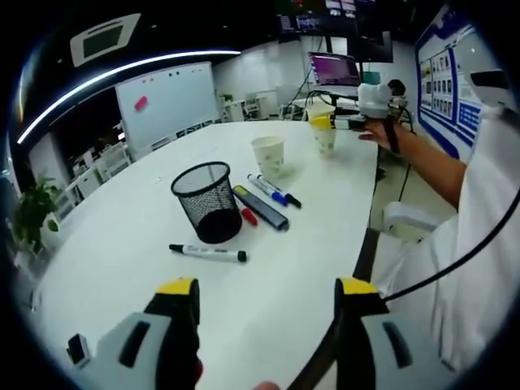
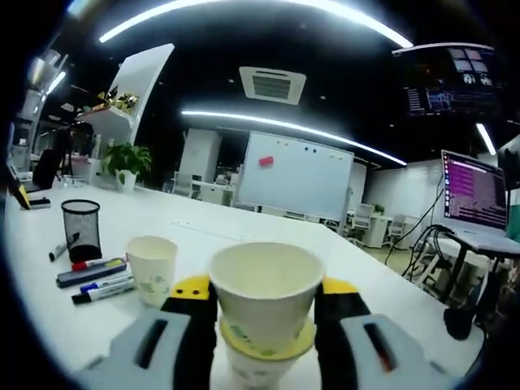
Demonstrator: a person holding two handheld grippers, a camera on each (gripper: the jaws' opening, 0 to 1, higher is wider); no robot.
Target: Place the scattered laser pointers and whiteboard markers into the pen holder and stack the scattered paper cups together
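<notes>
Two white paper cups [image 2: 264, 313] nested, gripped between right tool [image 2: 264, 305] jaws.

grey hand-held gripper [image 1: 268, 305], yellow tips

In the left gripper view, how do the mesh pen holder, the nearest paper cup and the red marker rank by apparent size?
1. Mesh pen holder, clearly largest.
2. Paper cup, though it sits farther away, so its true size is uncertain.
3. Red marker, smallest, partly hidden beside the holder.
</notes>
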